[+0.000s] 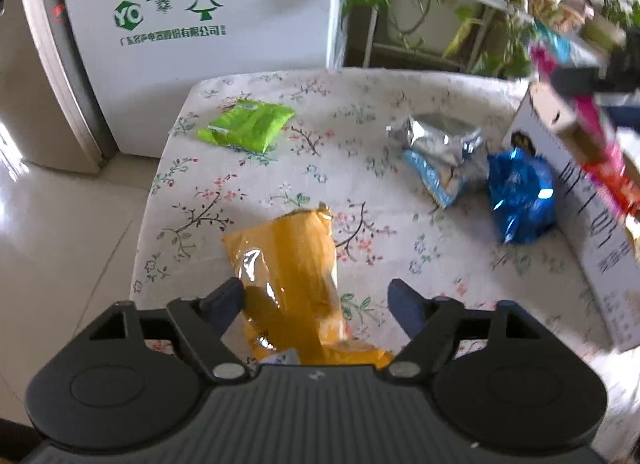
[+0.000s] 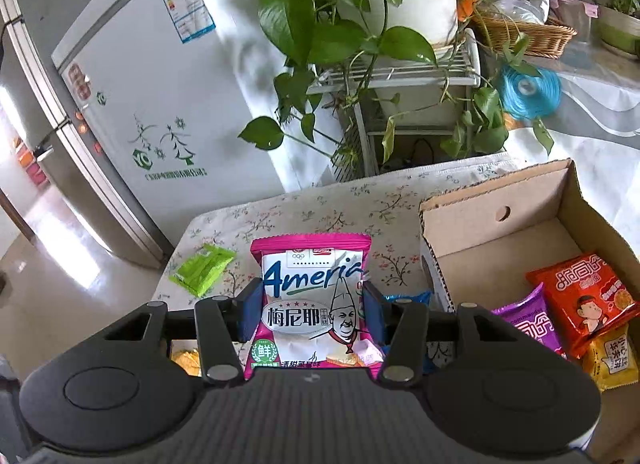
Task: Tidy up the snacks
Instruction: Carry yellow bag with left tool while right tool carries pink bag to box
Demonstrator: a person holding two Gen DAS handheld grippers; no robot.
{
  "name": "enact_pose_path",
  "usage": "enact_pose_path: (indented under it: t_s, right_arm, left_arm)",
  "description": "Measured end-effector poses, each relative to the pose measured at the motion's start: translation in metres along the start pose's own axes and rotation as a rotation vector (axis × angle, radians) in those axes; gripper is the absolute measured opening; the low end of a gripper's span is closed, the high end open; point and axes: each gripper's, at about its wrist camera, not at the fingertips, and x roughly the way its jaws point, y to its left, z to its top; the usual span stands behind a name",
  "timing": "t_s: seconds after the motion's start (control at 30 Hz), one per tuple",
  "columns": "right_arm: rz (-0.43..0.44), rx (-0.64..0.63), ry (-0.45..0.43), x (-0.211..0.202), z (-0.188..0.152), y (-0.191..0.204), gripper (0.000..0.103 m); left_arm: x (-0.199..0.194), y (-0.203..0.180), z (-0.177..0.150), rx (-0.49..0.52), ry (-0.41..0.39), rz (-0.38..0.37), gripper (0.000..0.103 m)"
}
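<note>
Left fingers (image 1: 316, 296): spread wide over the yellow packet (image 1: 292, 276), not pinching it
Right fingers (image 2: 310, 314): pinching pink biscuit pack (image 2: 312, 304)

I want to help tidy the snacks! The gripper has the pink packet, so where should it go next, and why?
Probably carry the pink packet rightward over the cardboard box and let go. The right gripper is shut on it above the table, and the box beside it already holds the other snack packets with bare floor left.

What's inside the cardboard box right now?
The cardboard box holds a red packet, a purple packet and a yellow packet. Its near end is out of view.
</note>
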Motion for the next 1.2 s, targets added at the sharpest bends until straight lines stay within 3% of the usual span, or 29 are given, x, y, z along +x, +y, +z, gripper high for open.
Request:
enact_pose_path:
  t_s: [0.1,0.17,0.2,0.3,0.43,0.77,1.2]
  right_arm:
    - [0.003,-0.002,-0.004,0.000,0.001,0.001,0.058]
    - [0.004,-0.005,0.001,0.001,0.000,0.001,0.058]
    - [0.004,-0.007,0.005,0.002,0.001,0.000,0.058]
    - [0.006,-0.003,0.020,0.003,0.000,-0.002,0.058]
    - [0.014,-0.002,0.021,0.002,0.003,-0.004,0.058]
    - [0.025,0.060,-0.044,-0.021,0.023,-0.027,0.058]
    - [-0.060,0.162,-0.135,-0.058,0.043,-0.092,0.058]
  left_arm:
    - [0.012,-0.003,-0.003,0.009,0.022,0.027,0.086]
    - [0.018,-0.001,-0.004,-0.022,0.014,0.041,0.074]
    - [0.020,0.000,-0.004,-0.036,0.013,0.049,0.053]
    - [0.017,0.006,-0.003,-0.118,0.004,0.017,0.052]
    - [0.001,-0.002,0.007,-0.135,-0.047,-0.001,0.051]
    - [-0.032,-0.055,0.051,-0.117,-0.160,-0.145,0.051]
    - [-0.042,-0.150,0.073,-0.018,-0.173,-0.325,0.051]
